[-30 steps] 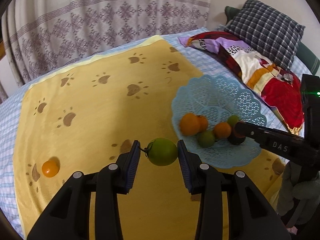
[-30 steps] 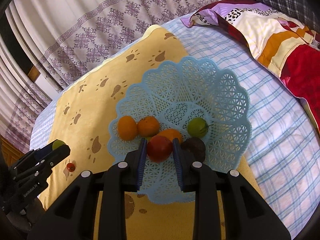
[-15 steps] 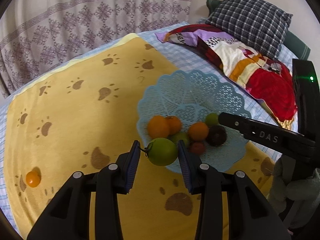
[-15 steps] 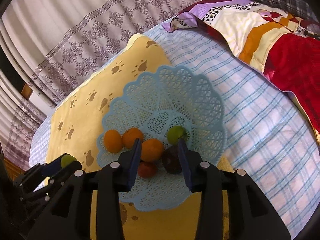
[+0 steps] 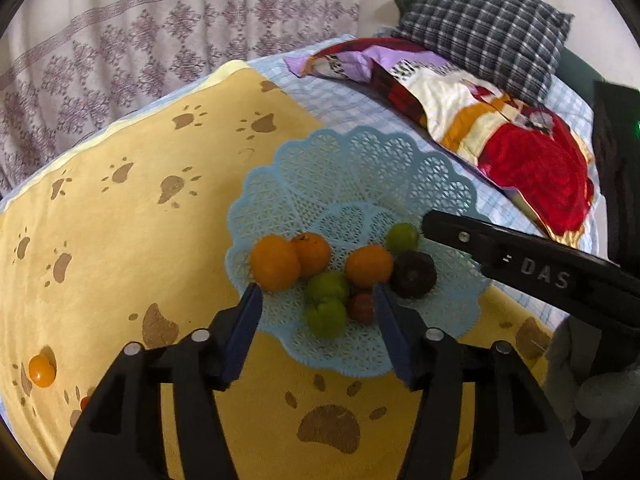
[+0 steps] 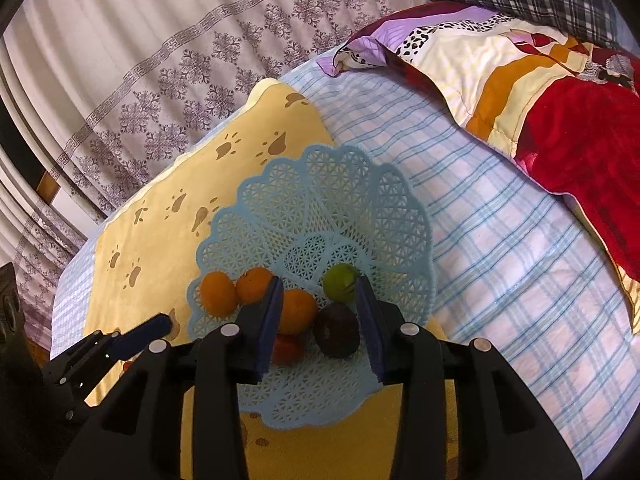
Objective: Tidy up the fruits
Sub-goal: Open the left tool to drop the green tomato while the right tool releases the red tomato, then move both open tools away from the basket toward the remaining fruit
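Left wrist view: your left gripper [image 5: 318, 306] has just been opening; its jaws stand apart, gripping nothing, over the green fruit [image 5: 326, 317] lying in the blue basket [image 5: 360, 160], lower centre. A red fruit [image 5: 362, 307] is half hidden.

Right wrist view: your right gripper [image 6: 318, 312] is parted and empty above the basket [image 6: 320, 184]; its fingers [image 6: 266, 320] hide part of an orange [image 6: 296, 310].

The left wrist view sits just behind the left tongs [image 5: 318, 300], looks steeply down and forward over the yellow paw-print blanket [image 5: 120, 240] on the bed, and stands close above the light blue lattice plastic basket [image 5: 360, 168]. The right wrist view sits behind the right tongs [image 6: 318, 300], also tilted down, close over the same basket [image 6: 320, 184] from its right side. Both views share the basket, the blanket [image 6: 152, 240] and the patterned curtain [image 5: 160, 40].
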Demonstrator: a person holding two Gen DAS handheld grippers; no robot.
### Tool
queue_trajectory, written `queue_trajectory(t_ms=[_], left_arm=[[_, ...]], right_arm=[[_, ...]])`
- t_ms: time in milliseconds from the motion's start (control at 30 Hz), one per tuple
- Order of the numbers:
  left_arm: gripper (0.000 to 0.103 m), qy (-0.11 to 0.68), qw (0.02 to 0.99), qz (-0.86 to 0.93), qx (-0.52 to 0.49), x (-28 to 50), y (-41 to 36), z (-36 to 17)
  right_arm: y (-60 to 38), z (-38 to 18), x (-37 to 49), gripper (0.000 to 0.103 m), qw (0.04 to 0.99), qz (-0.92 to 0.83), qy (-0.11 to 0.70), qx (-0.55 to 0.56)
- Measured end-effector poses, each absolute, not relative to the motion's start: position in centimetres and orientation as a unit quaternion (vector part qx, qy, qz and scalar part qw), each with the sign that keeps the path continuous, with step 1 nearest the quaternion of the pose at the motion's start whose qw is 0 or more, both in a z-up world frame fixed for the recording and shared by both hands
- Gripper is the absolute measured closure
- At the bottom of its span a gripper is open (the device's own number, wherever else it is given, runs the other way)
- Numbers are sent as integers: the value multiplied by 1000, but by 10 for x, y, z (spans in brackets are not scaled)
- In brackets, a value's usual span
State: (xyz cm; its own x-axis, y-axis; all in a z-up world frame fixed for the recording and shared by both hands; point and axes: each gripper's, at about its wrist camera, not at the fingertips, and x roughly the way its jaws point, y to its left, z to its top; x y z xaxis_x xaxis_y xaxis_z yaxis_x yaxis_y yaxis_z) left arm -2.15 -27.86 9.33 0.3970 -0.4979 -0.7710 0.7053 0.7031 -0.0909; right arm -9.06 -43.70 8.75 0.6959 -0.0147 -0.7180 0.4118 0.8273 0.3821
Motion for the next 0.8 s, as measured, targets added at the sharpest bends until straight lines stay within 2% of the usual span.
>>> queue_trajectory(t_ms=[467, 533, 567, 800], left_arm=[[45, 422, 844, -315, 98, -1, -246, 98], [44, 424, 846, -309, 94, 1, -242, 99], [44, 425, 847, -306, 92, 2, -239, 99], [44, 428, 854, -286, 80, 7, -220, 101]], right_arm=[[-434, 87, -89, 64, 884, -121, 372, 257], [-432, 87, -89, 59, 885, -120, 372, 254], [-431, 87, -88, 53, 886, -120, 371, 252], [-422, 89, -89, 52, 892, -119, 368, 233]])
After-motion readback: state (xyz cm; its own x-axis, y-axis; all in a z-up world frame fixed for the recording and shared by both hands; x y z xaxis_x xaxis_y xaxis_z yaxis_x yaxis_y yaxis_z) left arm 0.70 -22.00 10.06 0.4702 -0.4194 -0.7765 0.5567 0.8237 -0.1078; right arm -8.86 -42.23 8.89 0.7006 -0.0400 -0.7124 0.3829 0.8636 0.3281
